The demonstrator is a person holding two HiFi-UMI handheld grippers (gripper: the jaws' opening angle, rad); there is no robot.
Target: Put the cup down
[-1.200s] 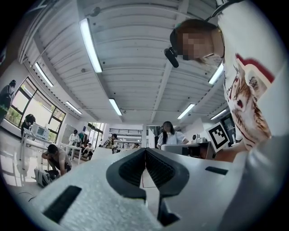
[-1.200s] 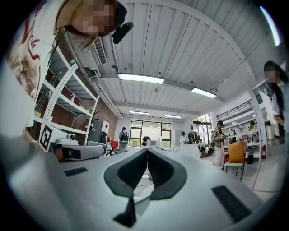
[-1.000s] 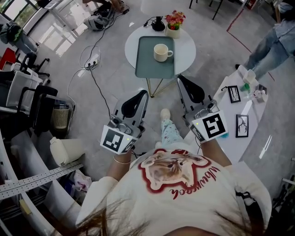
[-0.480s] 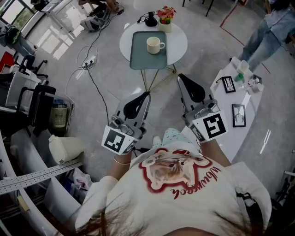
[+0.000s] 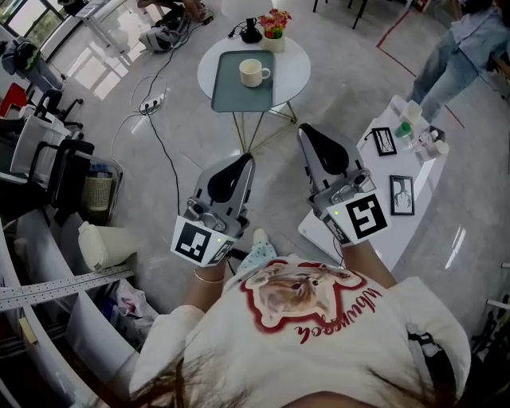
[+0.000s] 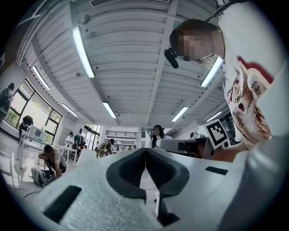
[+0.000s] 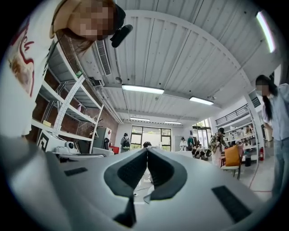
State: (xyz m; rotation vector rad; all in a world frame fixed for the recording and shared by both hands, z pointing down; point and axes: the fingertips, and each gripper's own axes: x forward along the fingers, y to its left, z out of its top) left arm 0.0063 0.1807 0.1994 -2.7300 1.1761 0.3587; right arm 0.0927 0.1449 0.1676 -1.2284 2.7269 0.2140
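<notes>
seeing the cup (image 5: 253, 72) standing upright on the grey tray (image 5: 227, 96), handle turned right, on the small round table (image 5: 296, 68) beside a pot of flowers (image 5: 275, 24). judging the task as done, going by the cup sitting flat and free of any grip. holding the left gripper (image 6: 145, 151) low before the chest, jaws pressed together at the tips, pinching nothing. carrying the right gripper (image 7: 147, 151) alongside it in the same way, jaws meeting and empty. standing well apart from the round table, both grippers nowhere near the cup, probably having nothing left to handle there. pointing both grippers forward and parallel, likely as a neutral carrying pose, guarding against knocking the white side table (image 5: 414, 171) with its picture frames (image 5: 401, 195) just beside the right arm.
</notes>
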